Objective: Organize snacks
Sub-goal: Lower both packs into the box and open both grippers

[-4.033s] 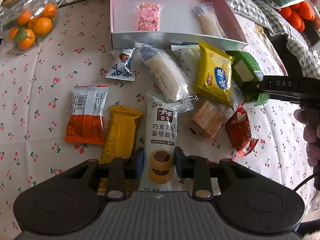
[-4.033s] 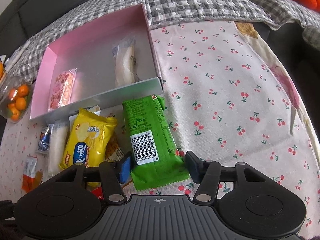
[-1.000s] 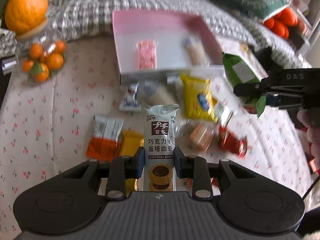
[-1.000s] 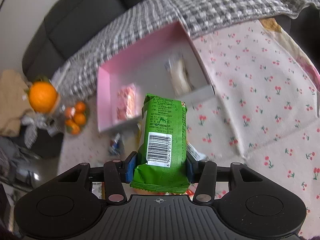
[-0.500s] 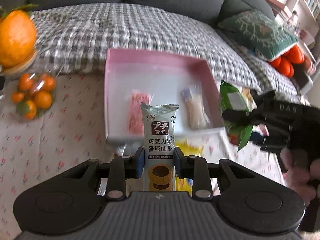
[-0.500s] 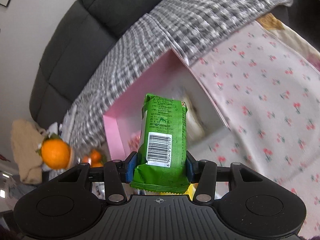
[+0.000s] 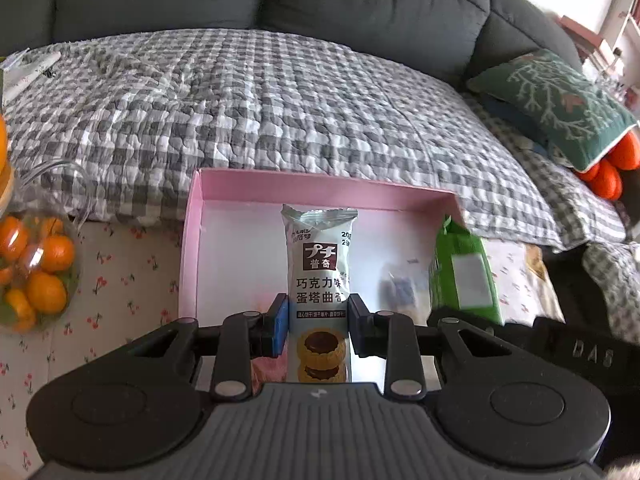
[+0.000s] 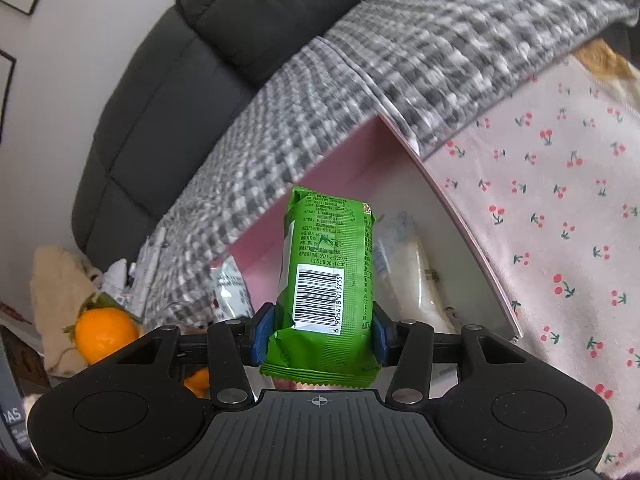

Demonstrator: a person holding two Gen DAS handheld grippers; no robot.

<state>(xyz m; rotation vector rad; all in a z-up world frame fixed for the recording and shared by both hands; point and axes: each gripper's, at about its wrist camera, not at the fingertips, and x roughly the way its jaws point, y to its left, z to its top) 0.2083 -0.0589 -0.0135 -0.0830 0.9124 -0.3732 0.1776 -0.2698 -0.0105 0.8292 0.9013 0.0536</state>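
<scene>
I am in a home living room: a dark sofa (image 7: 360, 12) with a checked blanket (image 7: 280, 112), a cushion (image 7: 556, 100), a cherry-print cloth (image 8: 560, 200).

Left gripper (image 7: 318, 330): blue-padded jaws closed narrow, clamping pale cookie packet (image 7: 319, 280) at lower half, packet upright along finger axis. Gripper raised, level, facing far wall of pink box (image 7: 320, 188).

Right gripper (image 8: 323, 334): jaws clamped on green snack pack (image 8: 326, 276) near its bottom seam, pack pointing forward. Gripper raised over box's right near corner, rolled sideways. In left wrist view, right gripper sits just right of left one, close alongside.
</scene>
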